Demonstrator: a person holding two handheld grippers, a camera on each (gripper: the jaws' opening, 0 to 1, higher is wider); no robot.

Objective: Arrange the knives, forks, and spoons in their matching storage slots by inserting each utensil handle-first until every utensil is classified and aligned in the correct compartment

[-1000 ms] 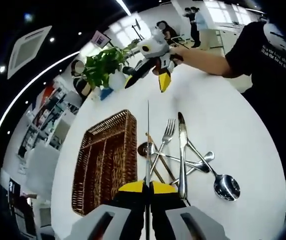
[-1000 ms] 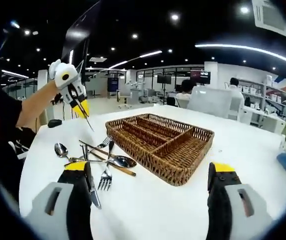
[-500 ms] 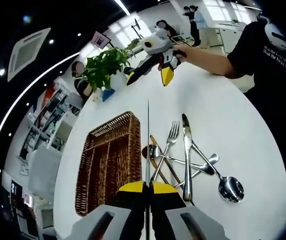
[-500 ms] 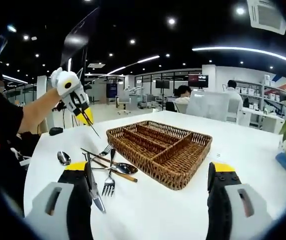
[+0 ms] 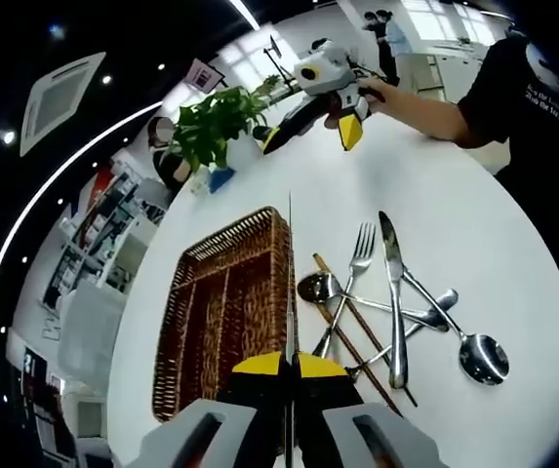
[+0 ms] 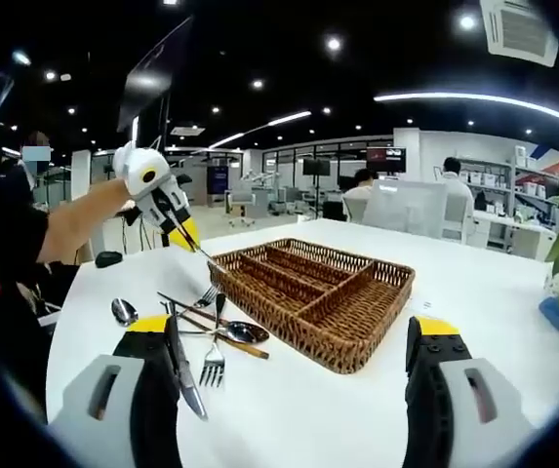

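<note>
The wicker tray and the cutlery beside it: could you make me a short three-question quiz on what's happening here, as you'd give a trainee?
1. True or false: the wicker tray already holds cutlery.
2. What does the left gripper hold between its shut jaws? A) fork B) thin knife C) spoon
3. Fill in: the right gripper has its jaws ____.

Key:
1. False; its compartments are bare, and the fork, table knife and spoons lie loose on the white table.
2. B, the thin knife, seen edge-on.
3. Open, wide apart and holding nothing.
</note>
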